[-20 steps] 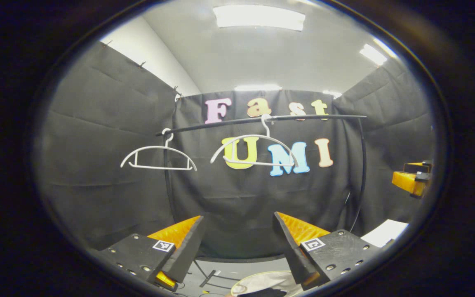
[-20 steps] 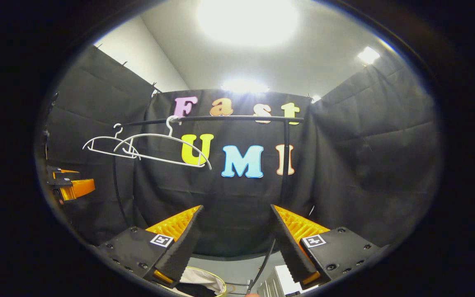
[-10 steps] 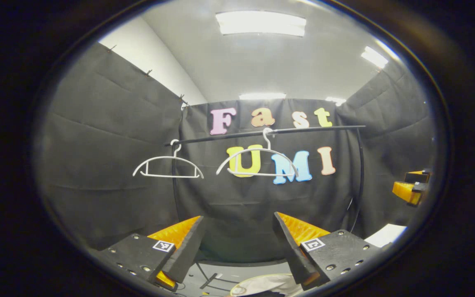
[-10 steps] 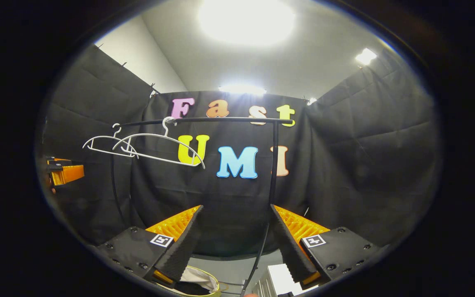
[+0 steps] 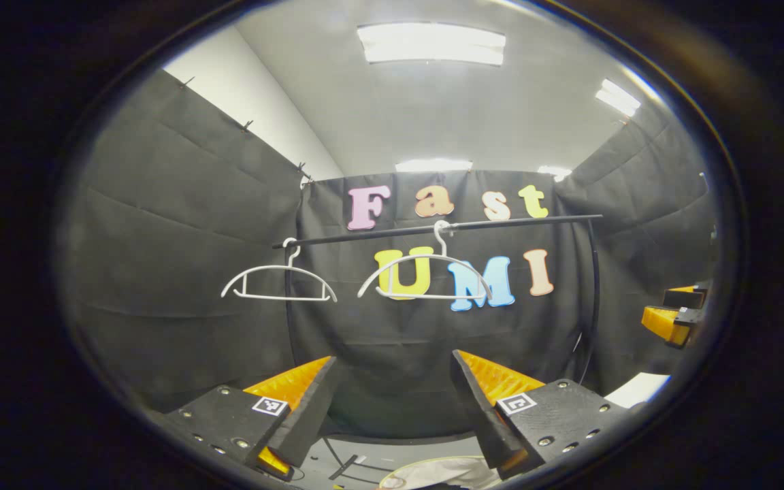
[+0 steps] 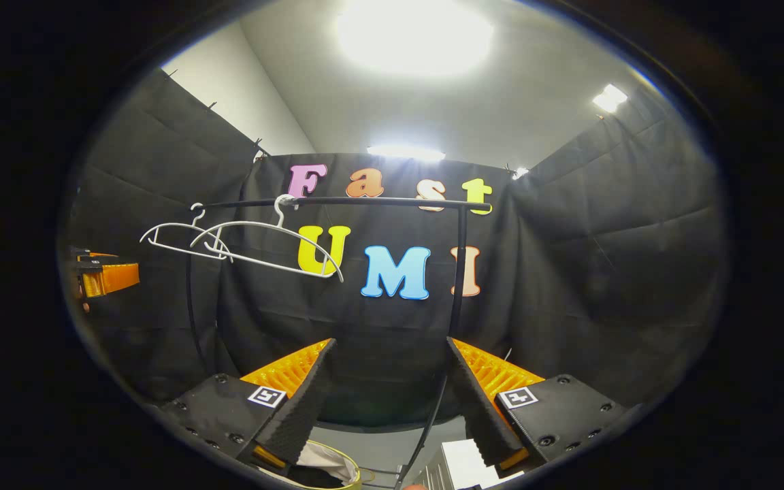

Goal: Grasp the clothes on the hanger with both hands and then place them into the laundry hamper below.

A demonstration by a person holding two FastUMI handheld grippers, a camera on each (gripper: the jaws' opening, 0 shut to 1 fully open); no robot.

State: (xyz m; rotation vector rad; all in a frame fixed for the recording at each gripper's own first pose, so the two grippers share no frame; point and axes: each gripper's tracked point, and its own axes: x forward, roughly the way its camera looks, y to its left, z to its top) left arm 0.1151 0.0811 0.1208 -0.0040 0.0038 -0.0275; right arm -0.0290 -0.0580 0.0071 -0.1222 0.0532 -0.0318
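Two white hangers hang bare on the black rail (image 5: 433, 228): the left hanger (image 5: 278, 280) near the rail's left end and the right hanger (image 5: 425, 273) toward the middle. No garment drapes either one. Below, a pale rim of the laundry hamper (image 5: 433, 471) shows at the bottom edge of the left gripper view, with light fabric lying in it; the same hamper (image 6: 327, 466) appears low between the fingers in the right gripper view, where white cloth (image 6: 324, 454) sits inside its yellowish rim.

Both tongs stand wide and hold nothing. The left tongs (image 5: 392, 401) point at the wall beneath the rail, and the hamper lies below and slightly ahead of them. The right tongs (image 6: 388, 401) point the same way, the hamper below and to their left, the rail's right upright (image 6: 459, 272) just ahead.

Judging from this, the clothes already lie in the hamper and the task looks finished or nearly so. If another garment must go down, the relation that counts is vertical: hangers above and ahead, hamper straight below. The left tongs seem somewhat nearer the hangers. The rail's long axis runs left to right across both views.
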